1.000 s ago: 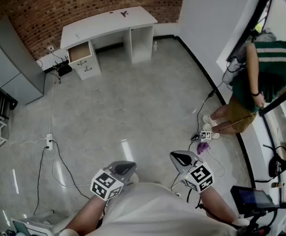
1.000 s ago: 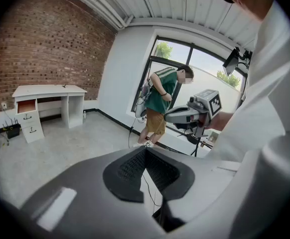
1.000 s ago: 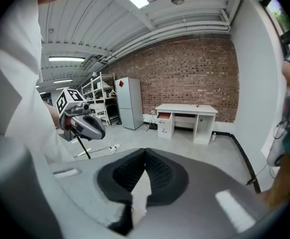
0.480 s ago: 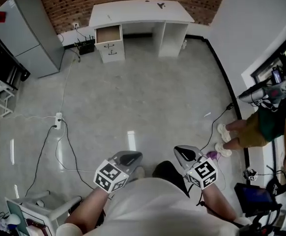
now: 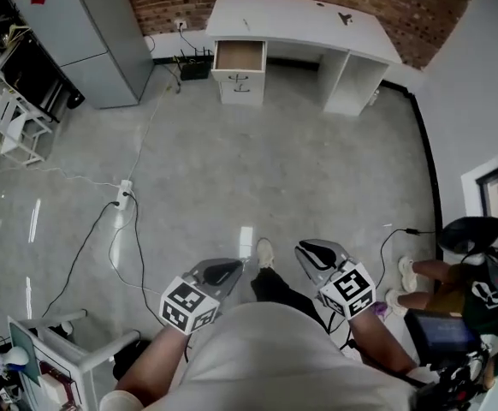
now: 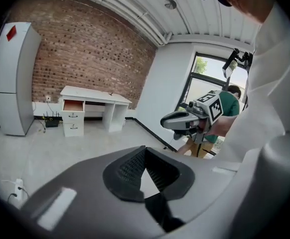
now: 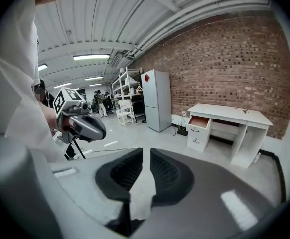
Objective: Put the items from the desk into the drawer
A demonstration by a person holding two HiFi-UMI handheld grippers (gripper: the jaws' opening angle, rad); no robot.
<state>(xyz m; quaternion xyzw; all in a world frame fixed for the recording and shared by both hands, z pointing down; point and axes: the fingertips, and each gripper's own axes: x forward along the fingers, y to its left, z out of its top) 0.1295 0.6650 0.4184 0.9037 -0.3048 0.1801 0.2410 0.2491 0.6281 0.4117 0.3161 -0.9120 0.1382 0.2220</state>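
A white desk (image 5: pixel 300 15) stands far off against the brick wall, with its top drawer (image 5: pixel 239 56) pulled open. A small dark item (image 5: pixel 345 18) lies on the desktop. My left gripper (image 5: pixel 223 272) and right gripper (image 5: pixel 313 251) are both held close to my body, several metres from the desk. In the left gripper view the left gripper (image 6: pixel 145 151) has its tips touching and holds nothing. In the right gripper view only a thin slit shows between the jaws of the right gripper (image 7: pixel 146 153), which is also empty. The desk (image 7: pixel 229 112) and drawer (image 7: pixel 199 121) show there too.
A grey fridge (image 5: pixel 103 32) stands left of the desk. A power strip (image 5: pixel 122 197) and cables trail over the floor at left. A white rack (image 5: pixel 14 118) is at the far left. A person (image 5: pixel 454 272) stands at the right edge, near a dark screen (image 5: pixel 437 332).
The head view has swung, so the desk has shifted from the upper left to the top centre. The person in green has slid to the right edge. Both grippers stay shut near my body.
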